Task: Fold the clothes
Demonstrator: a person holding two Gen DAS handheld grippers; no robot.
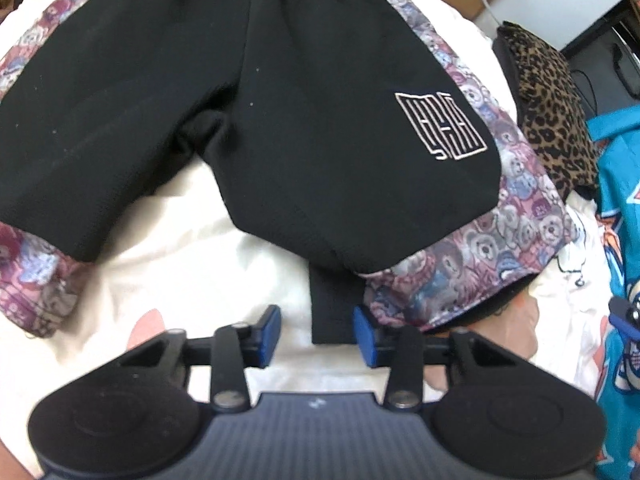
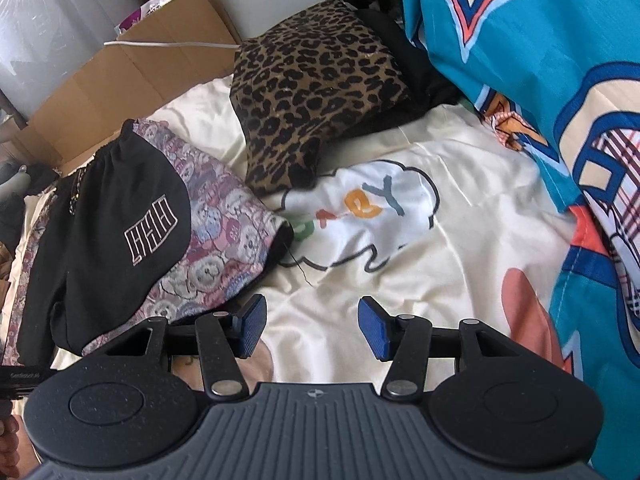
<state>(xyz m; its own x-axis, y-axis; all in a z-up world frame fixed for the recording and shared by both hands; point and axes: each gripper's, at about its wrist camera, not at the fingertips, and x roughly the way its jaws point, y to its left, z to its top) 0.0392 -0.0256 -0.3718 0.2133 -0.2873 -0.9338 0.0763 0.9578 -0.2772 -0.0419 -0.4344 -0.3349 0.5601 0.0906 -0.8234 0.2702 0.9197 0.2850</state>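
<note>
Black shorts with teddy-bear print side panels (image 1: pixel 280 120): flat on cream bedsheet (image 1: pixel 192 280), hem nearest left gripper (image 1: pixel 316 334); right gripper (image 2: pixel 312 328) alongside. Both jaws open, empty.

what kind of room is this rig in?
Most likely a bedroom, working on a bed: cream printed bedsheet, bright teal cartoon duvet bunched at the side, and cardboard boxes against the wall behind.

— What do we see ahead of our left claw (image 1: pixel 316 330)?
— Black shorts (image 1: pixel 248 92) with teddy-bear print side panels, spread flat on the cream bedsheet (image 1: pixel 180 280), waistband at the top of the frame.
— And our claw?
— Its blue pads (image 1: pixel 269 330) stand apart at lower centre, a black strap (image 1: pixel 334 304) lying between them. A leopard-print cloth (image 1: pixel 552 108) sits at right.
</note>
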